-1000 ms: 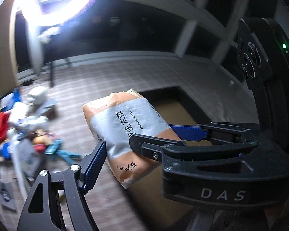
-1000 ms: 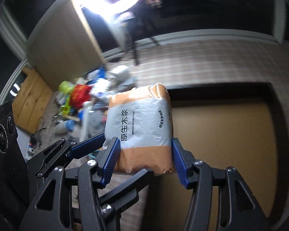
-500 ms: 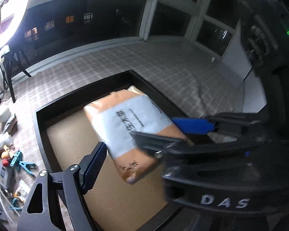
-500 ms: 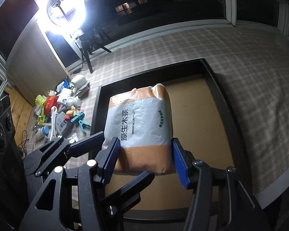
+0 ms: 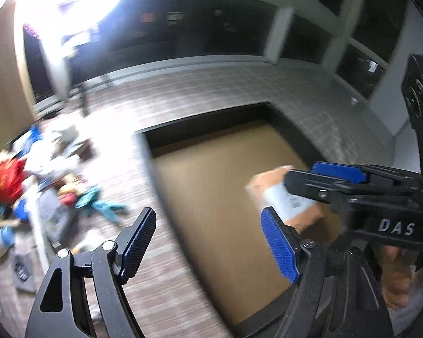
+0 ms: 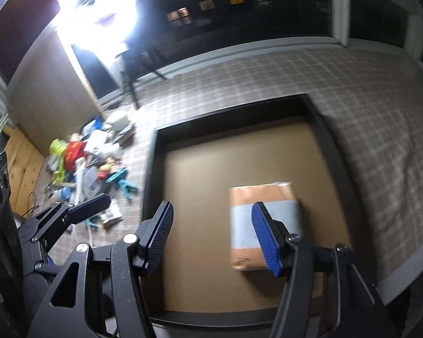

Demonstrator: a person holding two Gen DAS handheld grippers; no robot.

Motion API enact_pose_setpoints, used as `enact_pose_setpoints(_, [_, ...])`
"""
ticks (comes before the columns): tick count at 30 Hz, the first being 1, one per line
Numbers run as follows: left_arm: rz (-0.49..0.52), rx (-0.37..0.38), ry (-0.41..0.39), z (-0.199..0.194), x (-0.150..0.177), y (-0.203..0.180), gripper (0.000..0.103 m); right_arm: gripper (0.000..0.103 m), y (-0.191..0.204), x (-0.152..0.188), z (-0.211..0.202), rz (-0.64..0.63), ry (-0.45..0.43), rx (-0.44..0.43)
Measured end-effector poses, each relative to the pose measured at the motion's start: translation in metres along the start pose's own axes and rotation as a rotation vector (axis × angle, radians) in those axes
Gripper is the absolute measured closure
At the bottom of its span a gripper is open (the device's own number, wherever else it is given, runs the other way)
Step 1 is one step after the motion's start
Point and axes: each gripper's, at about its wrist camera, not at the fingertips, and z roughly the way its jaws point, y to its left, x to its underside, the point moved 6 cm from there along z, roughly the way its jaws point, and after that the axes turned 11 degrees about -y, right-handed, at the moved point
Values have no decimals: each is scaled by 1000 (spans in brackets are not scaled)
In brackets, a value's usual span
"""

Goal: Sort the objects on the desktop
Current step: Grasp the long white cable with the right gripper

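Observation:
The orange and grey tissue pack (image 6: pixel 263 219) lies flat on the brown floor of the black-rimmed tray (image 6: pixel 315 118), near its right side. My right gripper (image 6: pixel 213 235) is open and empty above the tray, its right finger in front of the pack. In the left wrist view the pack (image 5: pixel 284 197) shows partly behind the right gripper's black body. My left gripper (image 5: pixel 208 246) is open and empty over the tray's left part (image 5: pixel 211 118).
A pile of mixed objects (image 6: pixel 90 163) lies on the checked cloth left of the tray, with teal clips (image 6: pixel 121 180) nearest it; it also shows in the left wrist view (image 5: pixel 42 186). A bright ring light (image 6: pixel 96 14) stands at the back left.
Both grippers opened and let go of the tissue pack, which now lies in the tray. Both grippers have pulled back and swung left.

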Motion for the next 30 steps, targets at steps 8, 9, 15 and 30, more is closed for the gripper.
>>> enact_pose_setpoints(8, [-194, -201, 40, -26, 46, 120, 29, 46, 88, -2, 38, -61, 55, -139])
enact_pose_setpoints(9, [-212, -212, 47, -28, 51, 131, 29, 46, 100, -2, 43, -72, 63, -156])
enact_pose_setpoints(15, [-291, -234, 73, -32, 80, 164, 30, 46, 188, 12, 84, -149, 157, -275])
enact_pose_setpoints(30, [-380, -183, 87, -11, 103, 170, 48, 68, 265, 51, 180, -154, 401, -311])
